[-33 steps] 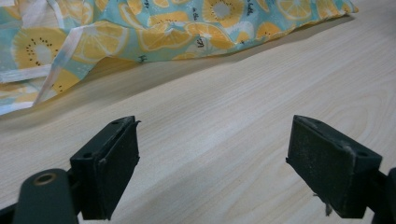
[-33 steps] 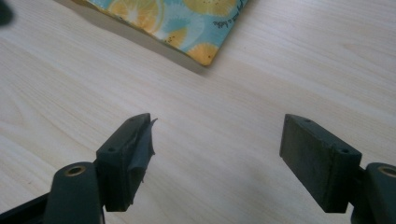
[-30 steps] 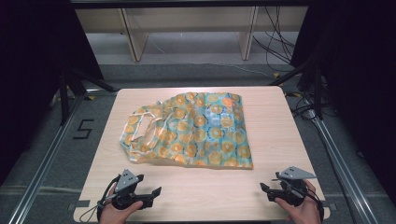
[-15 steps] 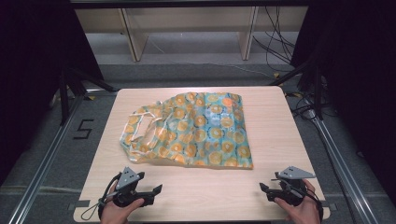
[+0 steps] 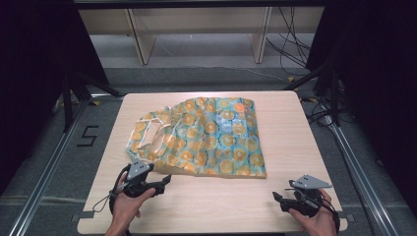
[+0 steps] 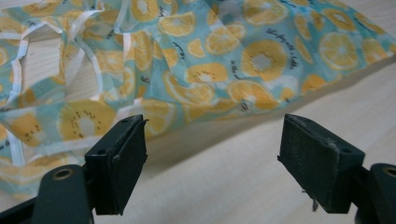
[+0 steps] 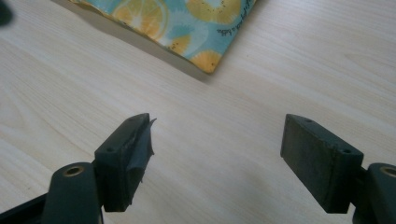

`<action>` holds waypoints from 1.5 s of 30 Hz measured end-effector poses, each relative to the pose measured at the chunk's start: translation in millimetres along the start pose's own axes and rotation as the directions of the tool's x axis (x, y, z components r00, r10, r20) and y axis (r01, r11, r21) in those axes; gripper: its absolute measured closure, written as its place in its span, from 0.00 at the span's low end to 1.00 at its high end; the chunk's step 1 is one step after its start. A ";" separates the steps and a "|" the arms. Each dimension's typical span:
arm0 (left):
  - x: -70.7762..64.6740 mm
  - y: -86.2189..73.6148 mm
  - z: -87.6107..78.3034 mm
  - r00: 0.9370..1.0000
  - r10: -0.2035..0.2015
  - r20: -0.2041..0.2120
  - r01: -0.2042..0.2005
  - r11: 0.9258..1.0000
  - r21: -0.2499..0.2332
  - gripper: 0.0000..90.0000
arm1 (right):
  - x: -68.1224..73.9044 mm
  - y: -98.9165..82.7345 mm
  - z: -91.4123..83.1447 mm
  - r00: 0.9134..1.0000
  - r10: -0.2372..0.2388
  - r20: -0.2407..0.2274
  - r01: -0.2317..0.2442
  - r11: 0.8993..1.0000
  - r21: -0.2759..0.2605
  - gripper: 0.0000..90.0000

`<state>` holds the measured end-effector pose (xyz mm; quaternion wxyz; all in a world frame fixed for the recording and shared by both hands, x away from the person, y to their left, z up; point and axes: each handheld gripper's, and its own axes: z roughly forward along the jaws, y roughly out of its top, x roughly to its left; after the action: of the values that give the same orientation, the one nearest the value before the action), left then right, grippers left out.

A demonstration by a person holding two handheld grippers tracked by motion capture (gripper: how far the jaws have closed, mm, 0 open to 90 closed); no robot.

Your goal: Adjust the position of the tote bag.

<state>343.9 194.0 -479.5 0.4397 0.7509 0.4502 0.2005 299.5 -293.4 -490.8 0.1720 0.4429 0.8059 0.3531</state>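
- High view: A citrus-print bag (image 5: 211, 137) lay flat across the middle of a pale wooden table (image 5: 290, 147), its looped handles (image 5: 150, 135) spread toward the left gripper's side. The left gripper (image 5: 167, 180), held in the person's left hand (image 5: 125, 206), sat just short of the bag's near-left edge, jaw tips almost at the fabric. The right gripper (image 5: 276, 196), in the right hand (image 5: 314, 221), rested near the table's front-right corner, with the bag's near-right corner ahead of it and to its left, clearly apart.
- Left gripper view: The left gripper (image 6: 212, 144) stood released, jaws wide with nothing between the pads but bare tabletop; they had just been closing a little. The bag (image 6: 224, 60) lay directly ahead, its hem just beyond the jaw tips, the handles (image 6: 70, 74) ahead and to the left.
- Right gripper view: The right gripper (image 7: 217, 140) was also released, jaws spread wide over bare wood. A loose shred hung from its left pad (image 7: 140, 144). The bag's corner (image 7: 205, 56) lay ahead of the jaws, not touching them.
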 end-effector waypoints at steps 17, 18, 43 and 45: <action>28.6 28.8 57.7 1.000 -0.020 -0.023 0.023 0.992 0.127 0.26 | 0.3 2.8 1.5 0.999 -0.011 0.038 0.013 0.999 -0.044 0.29; 34.0 27.7 60.9 1.000 -0.027 -0.013 0.028 0.986 0.162 0.26 | 0.2 5.3 1.9 0.999 -0.010 0.036 0.011 0.999 -0.034 0.31; -23.1 0.0 54.4 0.935 0.139 0.325 -0.219 0.950 0.224 0.97 | 6.6 44.3 46.9 0.991 -0.115 -0.062 0.118 0.992 0.039 0.87; -28.1 0.5 54.7 0.928 0.139 0.345 -0.225 0.948 0.223 0.97 | 6.0 45.4 48.8 0.991 -0.120 -0.055 0.123 0.992 0.043 0.88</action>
<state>367.8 143.7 -505.6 0.3853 0.8632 0.3218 0.0540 351.9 -251.8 -491.6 0.1618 0.3875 0.8435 0.3348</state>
